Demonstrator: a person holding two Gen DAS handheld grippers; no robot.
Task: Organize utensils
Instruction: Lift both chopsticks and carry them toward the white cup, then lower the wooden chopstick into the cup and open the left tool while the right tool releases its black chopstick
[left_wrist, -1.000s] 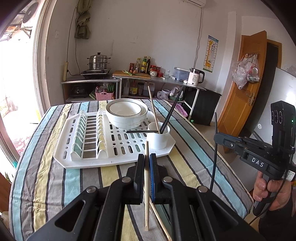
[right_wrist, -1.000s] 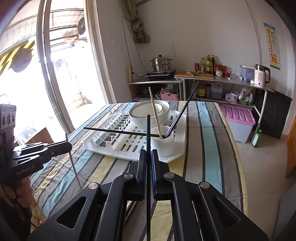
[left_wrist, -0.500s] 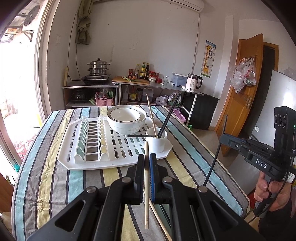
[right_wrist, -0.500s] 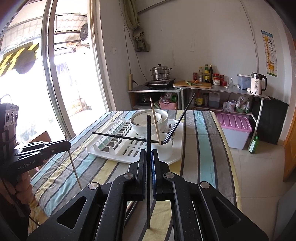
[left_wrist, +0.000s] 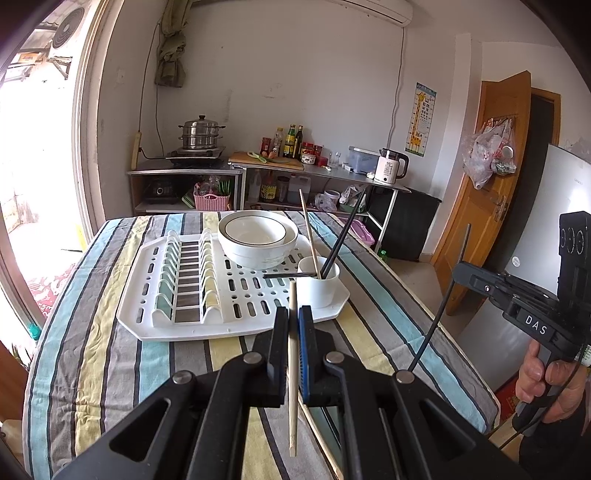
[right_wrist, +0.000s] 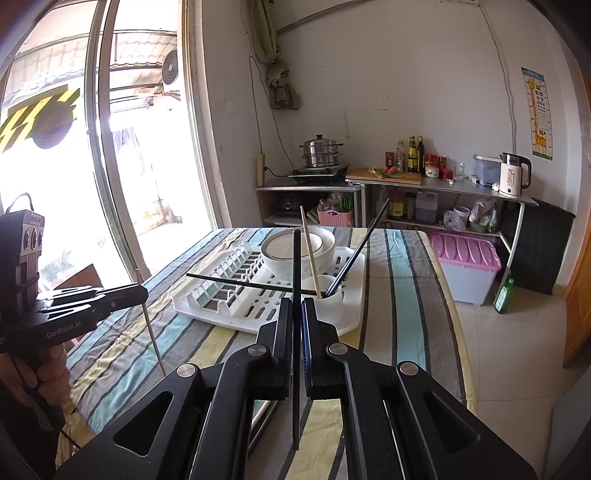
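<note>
So the biggest thing here is the surface (left_wrist: 92, 354), covered in a striped cloth, and a white dish rack (left_wrist: 147, 317) is parked on it. Two nested white bowls (left_wrist: 258, 240) are stacked at the rack's far side, probably just to dry. A small white cup (left_wrist: 317, 291) is set on the rack's near right corner, clearly meant as the utensil holder: a wooden chopstick (left_wrist: 308, 232) and a black chopstick (left_wrist: 345, 236) are already leaned in it, and another black chopstick (right_wrist: 236, 282) is laid flat across the rack with its end at the cup.

The left tool (left_wrist: 293, 332) is clamped shut on a pale wooden chopstick (left_wrist: 292, 387), held roughly upright, so it can likely be dropped end-first into the cup. The right tool (right_wrist: 296, 325) is closed the same way on a black chopstick (right_wrist: 296, 266). Both are held short of the rack, well apart from the cup.
</note>
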